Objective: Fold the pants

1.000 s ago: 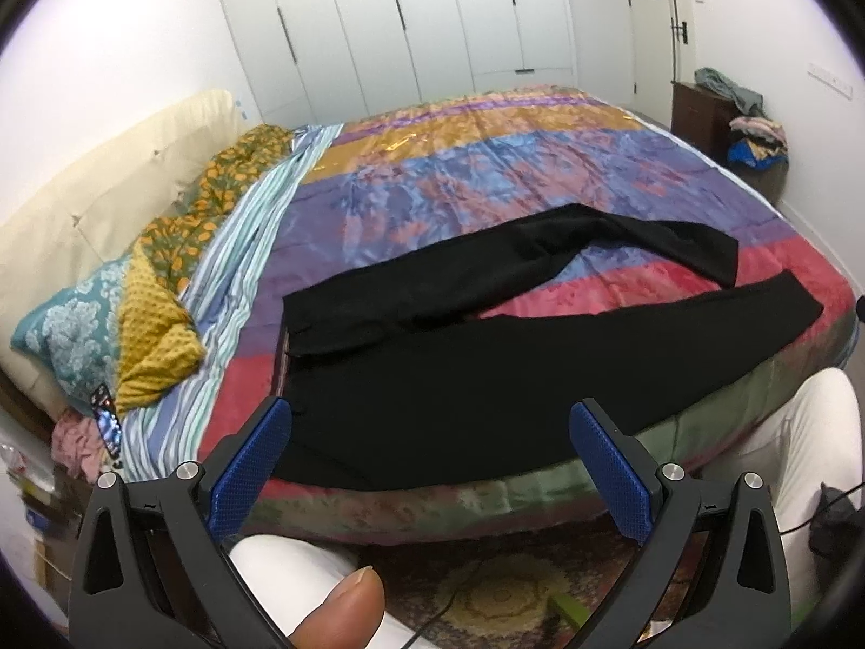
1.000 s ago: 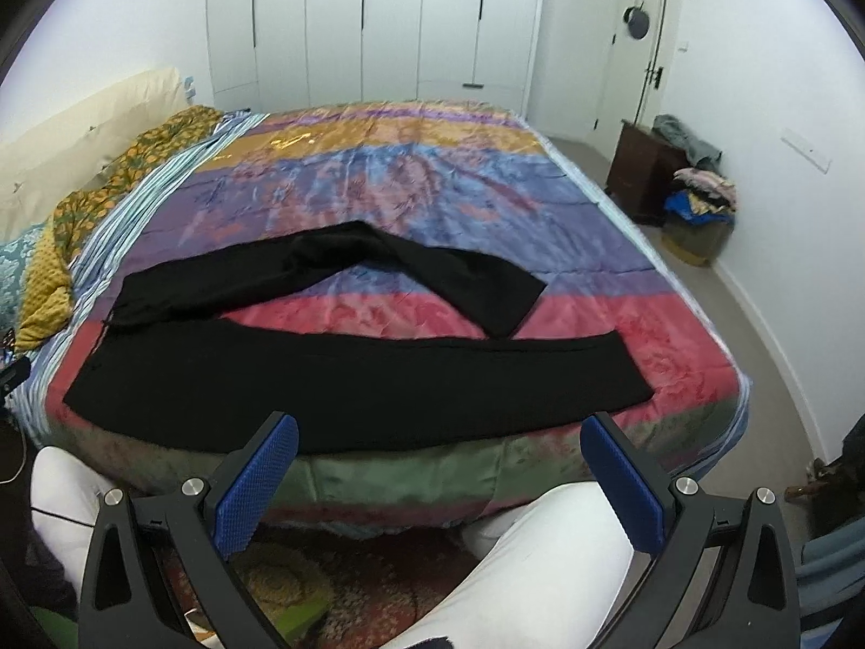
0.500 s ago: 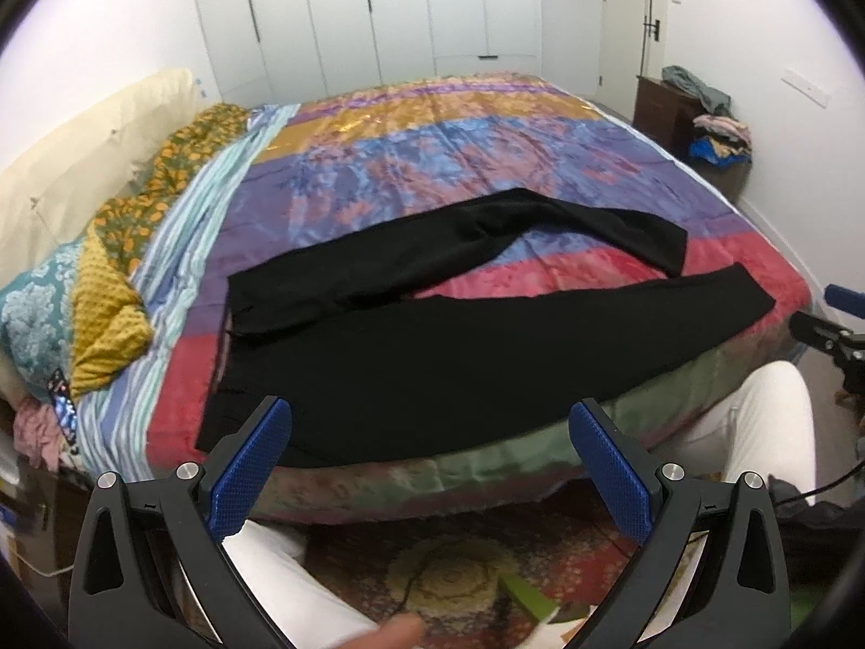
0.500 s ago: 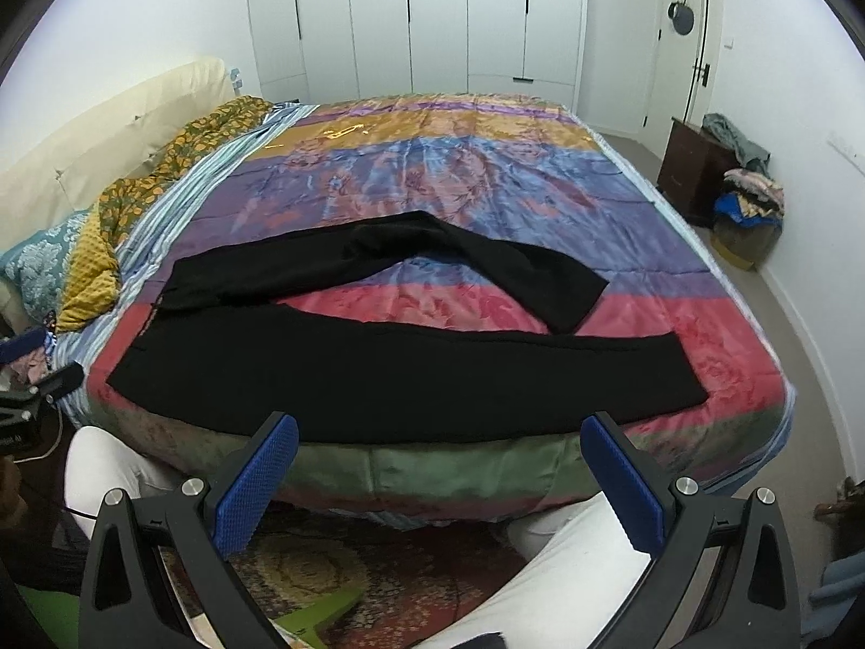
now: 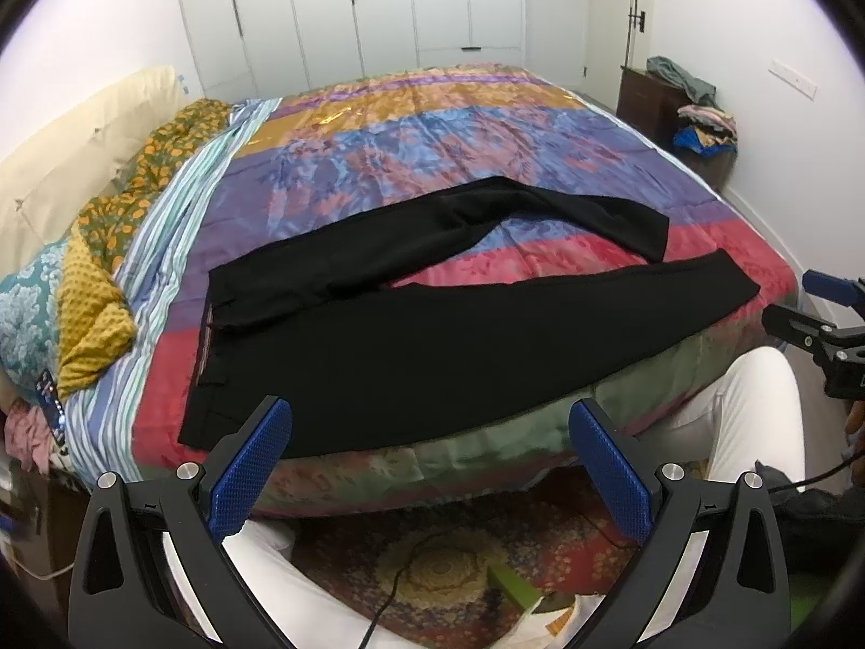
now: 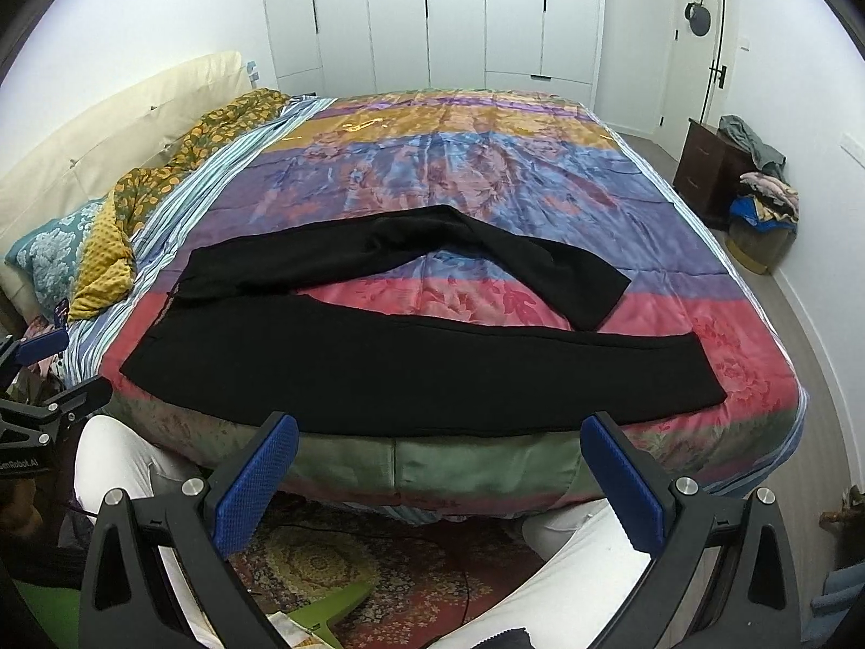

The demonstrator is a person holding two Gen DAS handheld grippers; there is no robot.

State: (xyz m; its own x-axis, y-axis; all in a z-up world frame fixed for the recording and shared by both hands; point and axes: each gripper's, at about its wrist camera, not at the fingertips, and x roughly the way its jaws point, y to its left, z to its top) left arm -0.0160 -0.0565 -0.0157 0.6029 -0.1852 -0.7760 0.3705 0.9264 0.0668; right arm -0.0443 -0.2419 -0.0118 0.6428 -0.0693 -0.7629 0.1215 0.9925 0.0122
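A pair of black pants lies spread flat on the multicoloured bedspread, close to the near edge of the bed. Its long axis runs across the bed, side to side: the waistband sits at the left, toward the pillows, and the leg ends point right. The near leg lies almost straight along the mattress edge; the far leg splays away from it, bends near its middle and ends short of the near leg's hem.

The left gripper hangs in front of the bed edge with its blue pads spread wide and nothing between them; the pants lie beyond and above the fingertips, apart from them. The right gripper is likewise wide apart and empty, facing the near leg from below the mattress edge. The waistband's lining looks striped, though the view is too small to be sure.
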